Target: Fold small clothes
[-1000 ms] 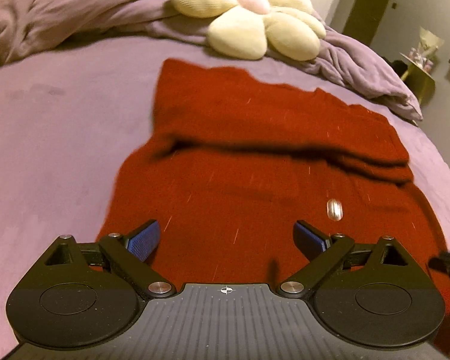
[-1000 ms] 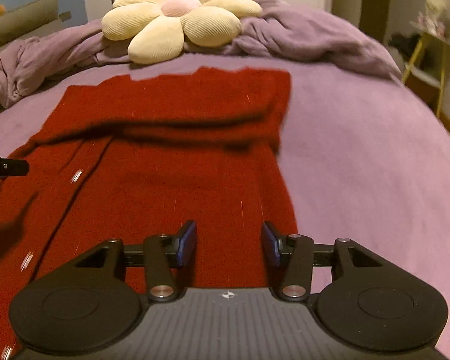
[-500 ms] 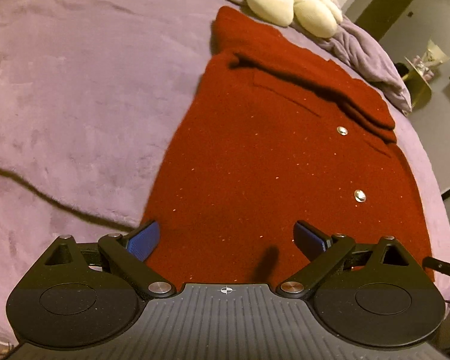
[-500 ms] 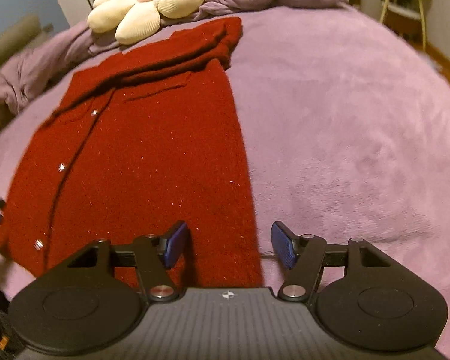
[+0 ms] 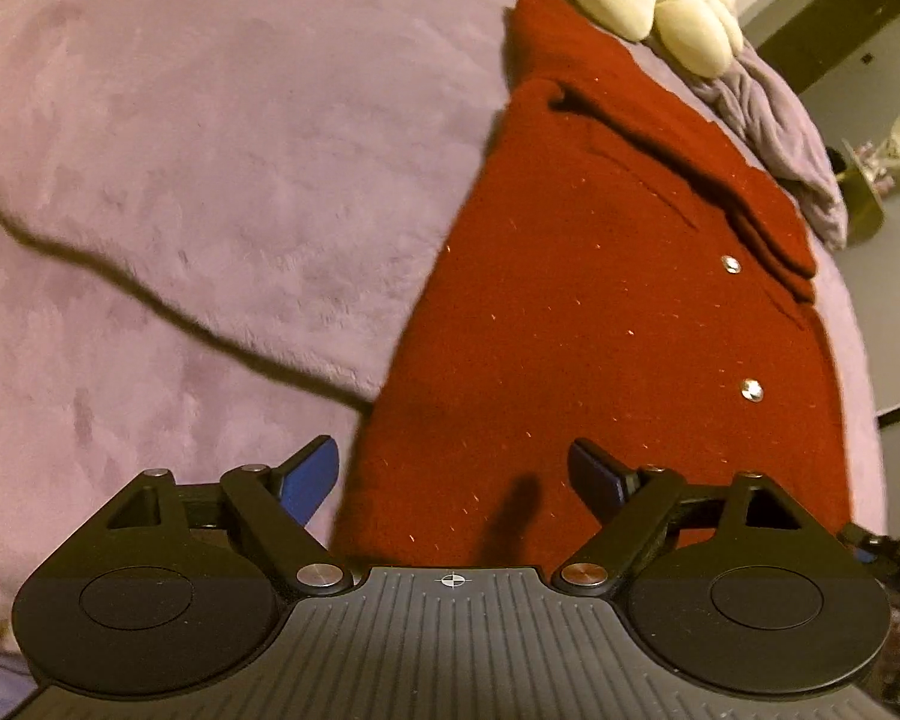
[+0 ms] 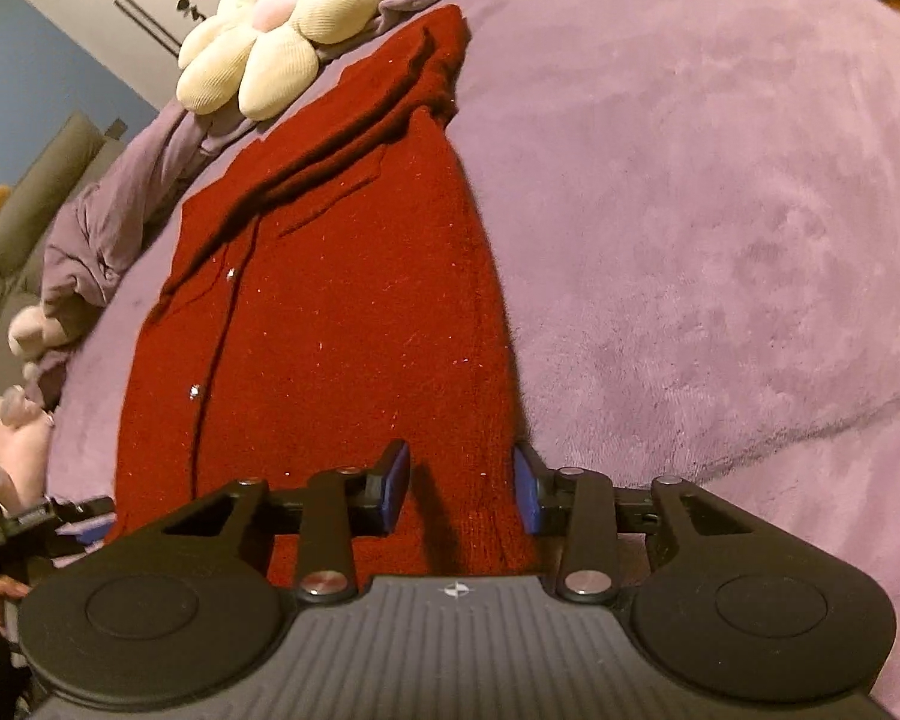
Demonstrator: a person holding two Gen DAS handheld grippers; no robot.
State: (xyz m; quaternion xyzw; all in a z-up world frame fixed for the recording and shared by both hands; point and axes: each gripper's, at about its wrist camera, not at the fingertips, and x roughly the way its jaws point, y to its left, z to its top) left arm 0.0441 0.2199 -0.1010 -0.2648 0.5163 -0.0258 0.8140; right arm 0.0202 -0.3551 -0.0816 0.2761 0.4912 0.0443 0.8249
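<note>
Lilac bed (image 5: pixel 210 180) carries a red cardigan (image 5: pixel 600 312) lying flat, sleeves folded across its far end. Both my jaws gape empty over its near hem corners; each should pinch both layers squarely.

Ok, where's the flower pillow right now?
The flower pillow is top left in the right wrist view, on the bed, just beyond the cardigan's folded far end.

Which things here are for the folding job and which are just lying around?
For the job:
red cardigan
left hand-held gripper
right hand-held gripper
purple bedspread

Lying about:
flower cushion
crumpled purple blanket
pink plush toy
</note>
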